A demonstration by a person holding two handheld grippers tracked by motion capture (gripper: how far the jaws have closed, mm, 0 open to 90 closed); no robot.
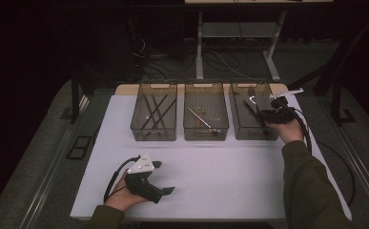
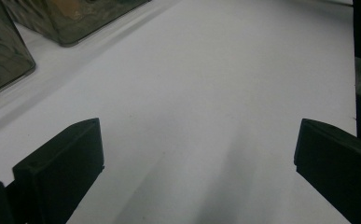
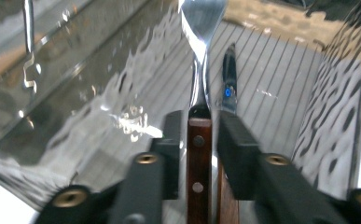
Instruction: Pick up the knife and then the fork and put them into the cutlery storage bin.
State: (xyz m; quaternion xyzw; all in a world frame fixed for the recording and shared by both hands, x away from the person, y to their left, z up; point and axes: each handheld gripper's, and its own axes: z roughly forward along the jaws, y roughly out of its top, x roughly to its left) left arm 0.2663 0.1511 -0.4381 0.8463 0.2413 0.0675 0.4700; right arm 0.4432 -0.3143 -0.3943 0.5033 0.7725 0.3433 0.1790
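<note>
My right gripper (image 1: 269,114) reaches into the rightmost clear bin (image 1: 248,135) at the back right of the table. In the right gripper view it (image 3: 200,122) is shut on a steel utensil with a brown riveted wooden handle (image 3: 198,158), whose metal neck points toward the bin's far wall (image 3: 75,88). A second utensil with a dark blade (image 3: 229,77) lies on the bin floor just beside it. My left gripper (image 1: 164,177) rests low at the front left of the white table (image 1: 230,167), jaws wide apart (image 2: 199,144) with nothing between them.
Three clear bins stand side by side at the back. The left bin (image 1: 153,137) holds several dark sticks, the middle bin (image 1: 206,137) a thin metal tool (image 1: 200,119). Desk legs and cables sit on the dark floor beyond.
</note>
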